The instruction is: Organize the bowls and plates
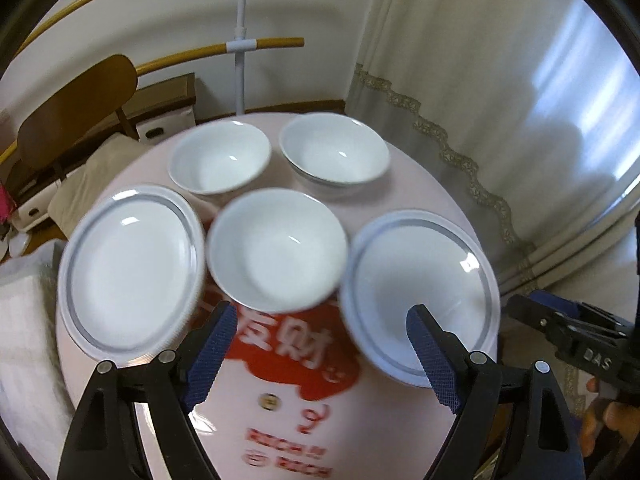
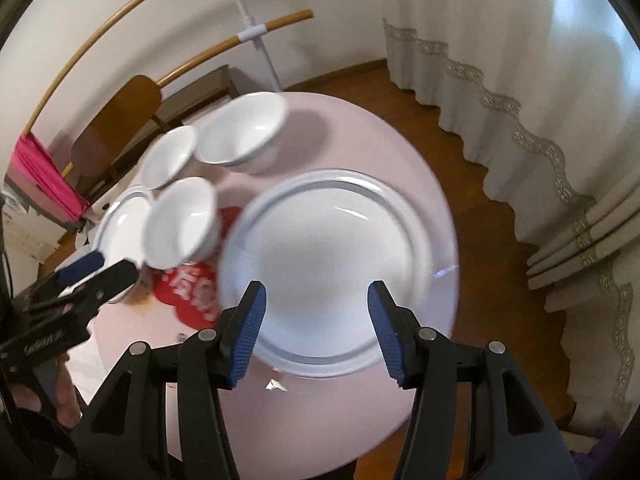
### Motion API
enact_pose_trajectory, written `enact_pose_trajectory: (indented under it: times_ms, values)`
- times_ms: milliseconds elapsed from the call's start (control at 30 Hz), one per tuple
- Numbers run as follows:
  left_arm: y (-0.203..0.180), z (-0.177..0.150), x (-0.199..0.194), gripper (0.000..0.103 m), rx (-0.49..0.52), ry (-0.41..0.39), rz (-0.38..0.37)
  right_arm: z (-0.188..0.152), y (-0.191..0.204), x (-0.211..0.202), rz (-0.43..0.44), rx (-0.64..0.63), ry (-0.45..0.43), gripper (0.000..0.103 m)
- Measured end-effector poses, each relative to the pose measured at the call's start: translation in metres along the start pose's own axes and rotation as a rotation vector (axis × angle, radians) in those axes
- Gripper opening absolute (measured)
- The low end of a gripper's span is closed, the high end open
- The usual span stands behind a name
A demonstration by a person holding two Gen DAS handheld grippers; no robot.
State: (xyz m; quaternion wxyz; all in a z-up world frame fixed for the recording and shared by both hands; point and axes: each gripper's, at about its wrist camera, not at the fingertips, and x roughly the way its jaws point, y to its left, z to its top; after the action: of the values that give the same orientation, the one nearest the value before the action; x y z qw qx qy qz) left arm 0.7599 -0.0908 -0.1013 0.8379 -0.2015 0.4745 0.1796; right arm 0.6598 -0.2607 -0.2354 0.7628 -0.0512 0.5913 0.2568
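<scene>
With both the left gripper (image 1: 320,344) and right gripper (image 2: 316,328) wide and empty, a careless grab could knock the 3 crowded bowls (image 1: 276,248) together.

White bowls (image 1: 276,248) showing plain, white plates (image 1: 130,276) wearing grey rim bands, pale pink table (image 2: 400,152) bearing red print, gripper pads (image 2: 248,332) showing ribbed blue
</scene>
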Motion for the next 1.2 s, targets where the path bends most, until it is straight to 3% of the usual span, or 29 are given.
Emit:
enact_pose_trajectory:
  times_ms: [267, 467, 867, 1100, 1200]
  values:
    - [-0.034, -0.023, 0.033, 0.083, -0.086, 0.032, 0.064, 0.004, -0.065, 0.027, -0.018, 0.051, 0.034, 0.054]
    - [-0.045, -0.03, 0.063, 0.083, -0.114, 0.04, 0.131, 0.01, -0.071, 0.057, 0.017, 0.034, 0.051, 0.054]
    - [-0.031, -0.029, 0.103, 0.081, -0.174, 0.046, 0.135, 0.025, -0.081, 0.093, 0.109, 0.023, 0.057, 0.054]
    - [-0.038, -0.025, 0.114, 0.076, -0.162, 0.049, 0.126, 0.031, -0.089, 0.099, 0.149, 0.016, 0.052, 0.047]
    - [-0.044, -0.021, 0.118, 0.068, -0.138, 0.04, 0.129, 0.033, -0.09, 0.1, 0.173, 0.012, 0.052, 0.03]
